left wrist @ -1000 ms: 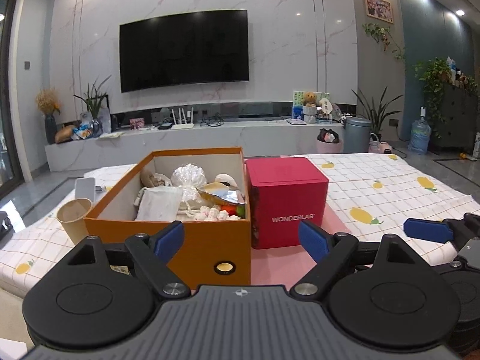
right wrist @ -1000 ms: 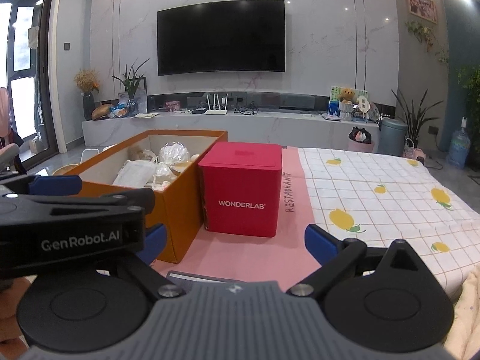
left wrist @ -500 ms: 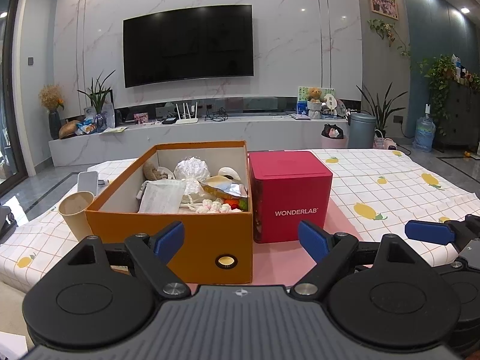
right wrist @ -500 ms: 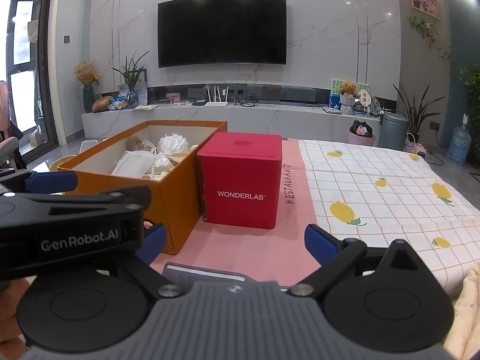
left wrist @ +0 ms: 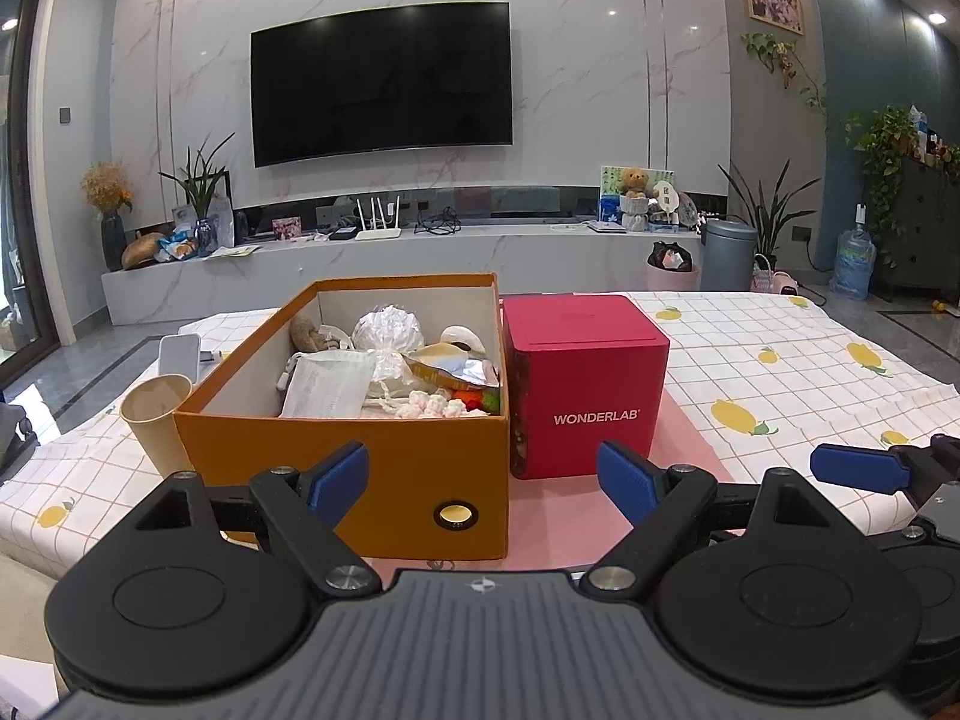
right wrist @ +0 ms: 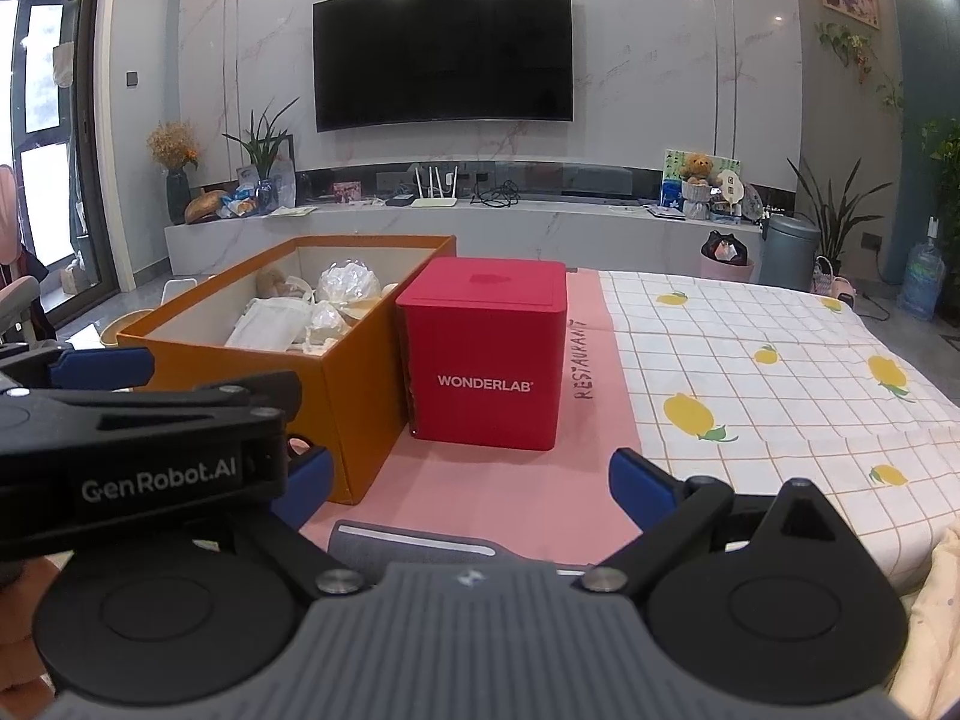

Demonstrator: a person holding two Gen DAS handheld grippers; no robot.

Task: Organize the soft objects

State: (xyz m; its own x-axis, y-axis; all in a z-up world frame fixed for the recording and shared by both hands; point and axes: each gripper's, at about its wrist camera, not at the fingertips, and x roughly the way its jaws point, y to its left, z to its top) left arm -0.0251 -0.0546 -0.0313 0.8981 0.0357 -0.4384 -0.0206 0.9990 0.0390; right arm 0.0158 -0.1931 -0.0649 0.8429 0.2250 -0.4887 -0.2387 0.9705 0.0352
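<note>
From the left wrist view, my left tool [left wrist: 483, 474] is spread wide with nothing between its blue pads, hanging just short of the orange box [left wrist: 342, 450]. The soft objects [left wrist: 390, 369] all lie inside that box: a crinkly white bundle, a flat white pouch, a small plush, pink-and-white puffs, a foil packet. The box's long axis runs away from me toward the TV, short end facing me. The closed red box [left wrist: 585, 384] stands touching the orange box on its right; a paper cup [left wrist: 157, 414] sits left of it.

From the right wrist view, my right tool [right wrist: 471, 489] is likewise released and empty, right of the orange box [right wrist: 360, 384], facing the red box [right wrist: 486, 354].

This fits either sorting about to start or everything already gathered; I cannot tell which.
</note>
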